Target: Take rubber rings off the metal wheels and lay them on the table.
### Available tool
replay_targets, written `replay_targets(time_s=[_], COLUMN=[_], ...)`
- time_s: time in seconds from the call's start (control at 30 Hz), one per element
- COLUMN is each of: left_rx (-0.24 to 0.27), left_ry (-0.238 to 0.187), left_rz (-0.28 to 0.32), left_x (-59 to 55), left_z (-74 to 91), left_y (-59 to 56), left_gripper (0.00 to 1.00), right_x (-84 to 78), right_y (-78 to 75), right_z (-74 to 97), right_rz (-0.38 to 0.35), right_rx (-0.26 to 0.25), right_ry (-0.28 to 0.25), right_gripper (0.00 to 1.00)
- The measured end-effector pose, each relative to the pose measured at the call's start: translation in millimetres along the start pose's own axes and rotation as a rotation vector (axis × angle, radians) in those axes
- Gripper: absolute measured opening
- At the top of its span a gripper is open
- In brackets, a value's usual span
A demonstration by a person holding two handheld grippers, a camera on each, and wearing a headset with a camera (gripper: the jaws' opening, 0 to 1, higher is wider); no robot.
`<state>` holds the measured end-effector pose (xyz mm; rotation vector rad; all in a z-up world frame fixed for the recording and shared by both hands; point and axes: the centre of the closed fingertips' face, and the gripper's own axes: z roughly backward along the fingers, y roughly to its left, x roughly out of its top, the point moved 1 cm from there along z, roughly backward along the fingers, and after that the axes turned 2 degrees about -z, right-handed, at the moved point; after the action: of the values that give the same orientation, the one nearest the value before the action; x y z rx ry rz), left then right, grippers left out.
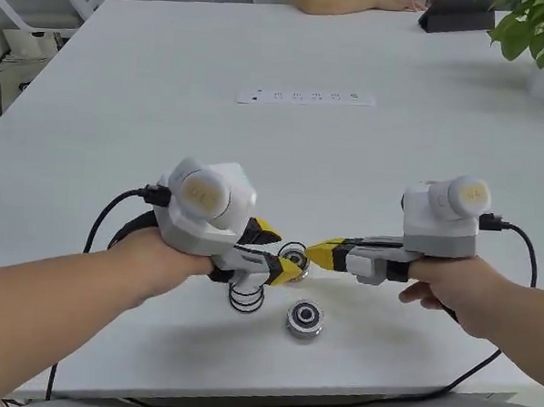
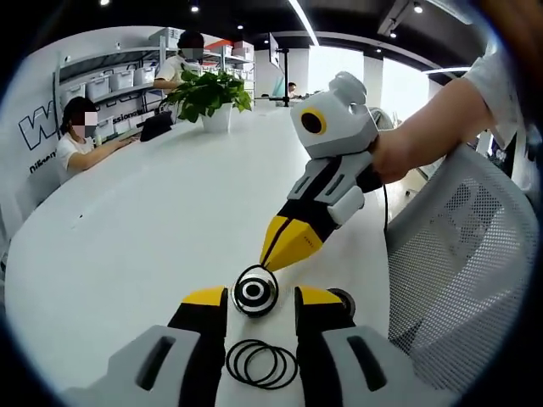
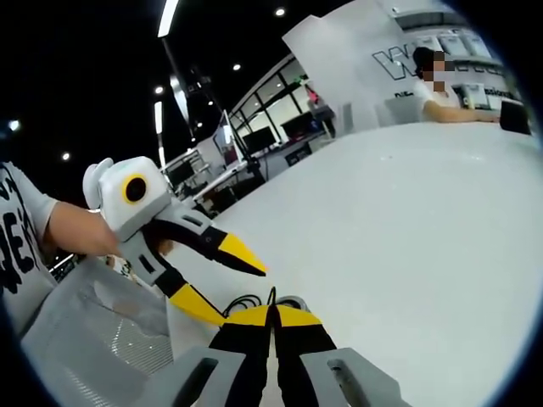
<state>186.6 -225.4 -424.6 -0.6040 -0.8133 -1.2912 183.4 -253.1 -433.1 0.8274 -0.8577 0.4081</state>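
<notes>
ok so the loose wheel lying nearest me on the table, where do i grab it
Probably across its outer rim, coming straight down from above. The loose wheel appears to lie flat with its hub facing up, so opposite sides of the rim are free to pinch. The rubber rings lie apart from it.

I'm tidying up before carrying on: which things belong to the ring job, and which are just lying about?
Job: left gripper, right gripper, held wheel, second wheel, loose rings.
Lying about: plant, white strip.
</notes>
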Motion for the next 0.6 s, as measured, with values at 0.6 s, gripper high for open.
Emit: replay_targets(time_s=[0.6], left_rx=[-0.002], left_ry=[-0.063], left_rz=[0.005], left_x=[3.7], left_z=[32.1], left_y=[-11.3], left_gripper=[0.45], right_x=[7.0], right_y=[20.7], right_z=[-0.6], right_rz=[0.014], right_rx=[0.036], right_ry=[-0.005], right_gripper=[0.0])
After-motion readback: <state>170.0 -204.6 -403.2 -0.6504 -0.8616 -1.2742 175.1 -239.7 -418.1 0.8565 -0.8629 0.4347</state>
